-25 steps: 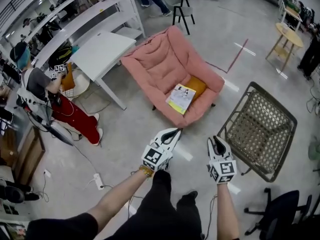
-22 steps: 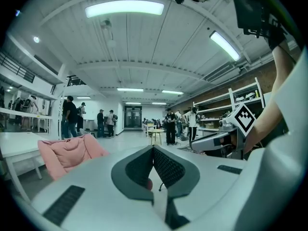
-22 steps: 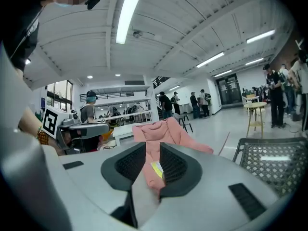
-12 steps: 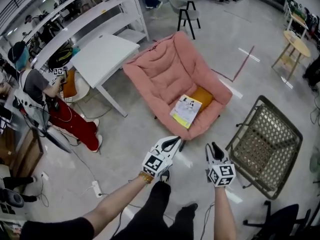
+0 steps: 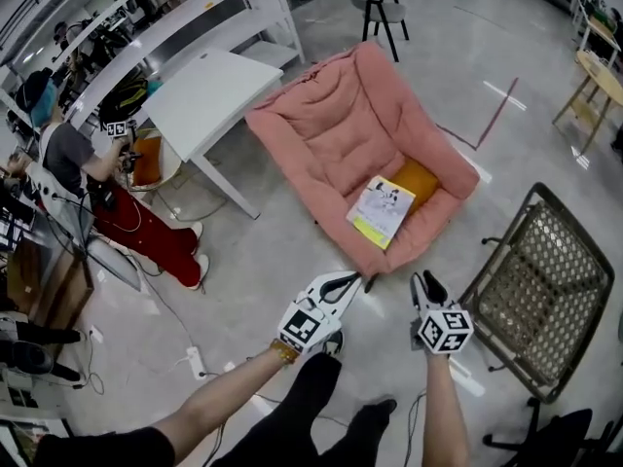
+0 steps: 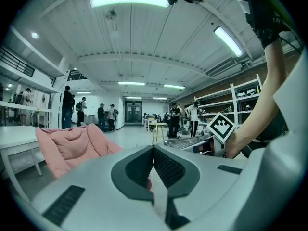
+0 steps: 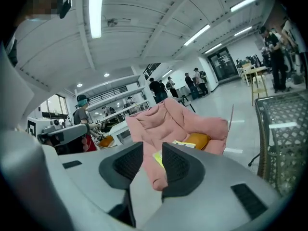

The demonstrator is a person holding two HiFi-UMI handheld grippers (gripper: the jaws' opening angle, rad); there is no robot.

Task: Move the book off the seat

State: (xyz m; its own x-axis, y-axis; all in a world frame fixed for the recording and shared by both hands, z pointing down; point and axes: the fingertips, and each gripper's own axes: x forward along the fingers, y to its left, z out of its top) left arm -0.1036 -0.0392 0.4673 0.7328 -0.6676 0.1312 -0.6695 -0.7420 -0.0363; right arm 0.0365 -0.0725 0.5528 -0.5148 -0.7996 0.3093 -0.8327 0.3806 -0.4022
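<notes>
Nearer now to the pink seat (image 5: 331, 134), where the book (image 5: 382, 210) lies near its front, the left gripper (image 5: 354, 278) (jaws together, empty) and the right gripper (image 5: 424, 282), its jaws just opening on nothing, seem mid-approach; next, straddle the book's edge.

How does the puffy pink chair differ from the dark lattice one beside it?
The pink padded chair is thickly cushioned; the dark lattice chair is a bare woven frame. The pink one carries a yellow-and-white book and an orange cushion; the lattice one carries nothing. Both are wide, low seats.
</notes>
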